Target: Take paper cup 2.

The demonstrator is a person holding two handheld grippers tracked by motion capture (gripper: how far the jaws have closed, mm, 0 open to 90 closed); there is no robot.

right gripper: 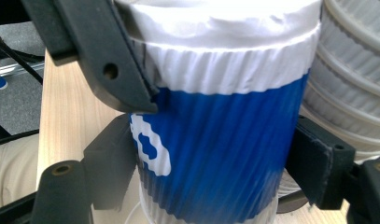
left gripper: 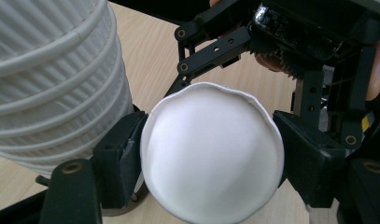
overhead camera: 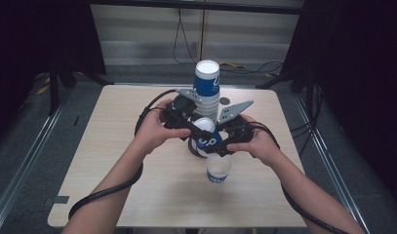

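A: Starting at your left, your left hand-held gripper (overhead camera: 193, 124) has its jaws clamped on the white base end of the cup (overhead camera: 206, 137). In the left gripper view the round base (left gripper: 212, 151) sits squeezed between the two pads (left gripper: 117, 156).

B: And the middle?

A: That cup lies tilted above the worktop (overhead camera: 113, 146), just in front of the tall stack (overhead camera: 206, 95). It looks nested with at least one more cup, because a second layer shows at its mouth end in the right gripper view.

B: The right side?

A: Your right hand-held gripper (overhead camera: 224, 144) is clamped on the blue ribbed wall (right gripper: 225, 154) of the same cup, one jaw on each side. So you hold it from both ends.

B: How far along are you?

A: I judge you are early. One single cup (overhead camera: 219, 169) already stands upright on the worktop, just below the grippers. The stack behind is tall, so many cups are left.

B: What is left right now?

A: Pulling the nested cups apart, it seems, then setting the freed one down.
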